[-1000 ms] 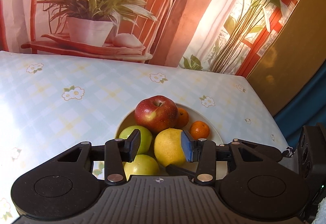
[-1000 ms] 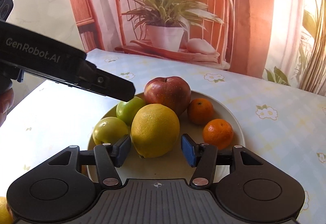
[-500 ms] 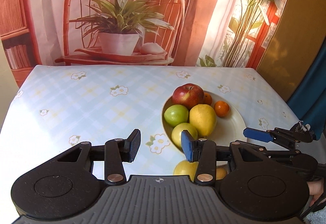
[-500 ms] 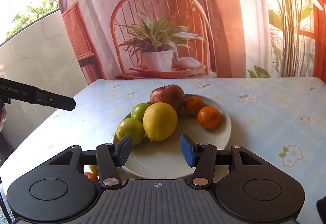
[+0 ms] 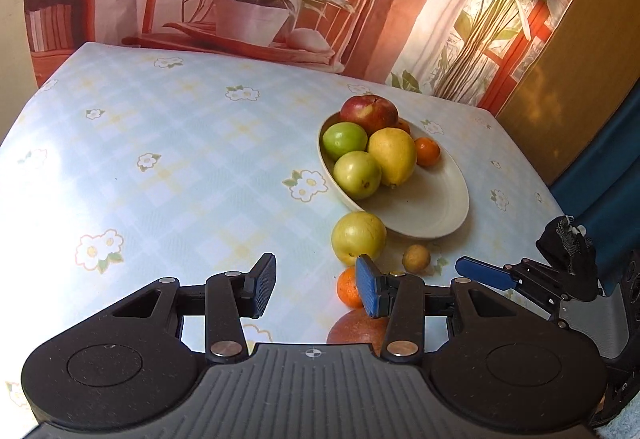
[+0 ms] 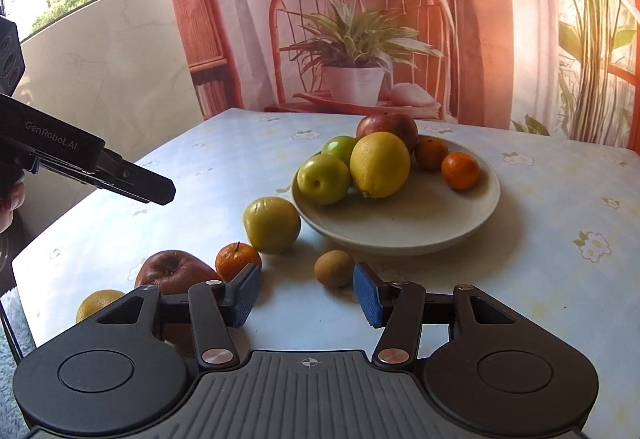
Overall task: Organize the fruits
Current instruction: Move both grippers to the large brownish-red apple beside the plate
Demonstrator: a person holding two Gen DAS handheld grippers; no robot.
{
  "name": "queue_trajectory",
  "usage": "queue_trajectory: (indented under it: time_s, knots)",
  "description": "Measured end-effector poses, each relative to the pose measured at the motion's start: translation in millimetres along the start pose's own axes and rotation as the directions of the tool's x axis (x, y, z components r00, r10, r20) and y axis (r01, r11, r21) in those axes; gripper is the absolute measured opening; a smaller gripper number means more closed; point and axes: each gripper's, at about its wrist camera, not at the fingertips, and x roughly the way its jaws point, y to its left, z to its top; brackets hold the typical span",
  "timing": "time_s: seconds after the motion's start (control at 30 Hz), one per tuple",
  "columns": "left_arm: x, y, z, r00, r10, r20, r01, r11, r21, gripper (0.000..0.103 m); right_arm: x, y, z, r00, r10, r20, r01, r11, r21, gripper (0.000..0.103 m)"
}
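A cream plate [image 6: 400, 227] holds a lemon [image 6: 380, 164], two green apples [image 6: 324, 178], a red apple [image 6: 388, 127] and two mandarins [image 6: 460, 170]. In front of it on the cloth lie a loose green apple [image 6: 272, 225], a mandarin [image 6: 237, 261], a kiwi [image 6: 334, 268], a dark red apple [image 6: 172, 273] and a yellow fruit [image 6: 98, 301]. My right gripper [image 6: 308, 295] stands open and empty, just short of the kiwi. My left gripper [image 5: 316, 279] is open and empty too, over bare cloth left of the loose green apple [image 5: 358, 237] and mandarin [image 5: 347, 287]. The plate [image 5: 420, 215] lies beyond.
The table [image 5: 180, 159] has a pale checked cloth with flower prints and runs to a printed backdrop of a chair and potted plant [image 6: 356, 51]. The left gripper [image 6: 156, 189] hangs over the table's left side in the right wrist view. A pale towel [image 6: 12, 319] lies at the near left edge.
Both grippers have drawn back from the plate toward the table's near edge. The plate now looks smaller, and the loose fruits in front of it have come into view.
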Motion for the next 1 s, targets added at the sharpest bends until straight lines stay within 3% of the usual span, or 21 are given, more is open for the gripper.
queue_trajectory:
  time_s: [0.3, 0.47, 1.0]
  knots:
    - [1, -2, -20, 1.0, -0.01, -0.023, 0.01, 1.0, 0.008, 0.046, -6, 16, -9, 0.999, 0.013, -0.047, -0.015, 1.0, -0.028, 0.049]
    - [4, 0, -24, 0.998, -0.053, -0.045, 0.052, 0.998, -0.028, 0.037, -7, 26, -9, 0.998, 0.012, -0.059, -0.016, 0.997, -0.07, 0.048]
    - [8, 1, -27, 0.984, -0.158, -0.085, 0.151, 0.985, -0.083, 0.036, -9, 29, -12, 0.993, 0.041, -0.107, -0.05, 0.995, -0.086, 0.048]
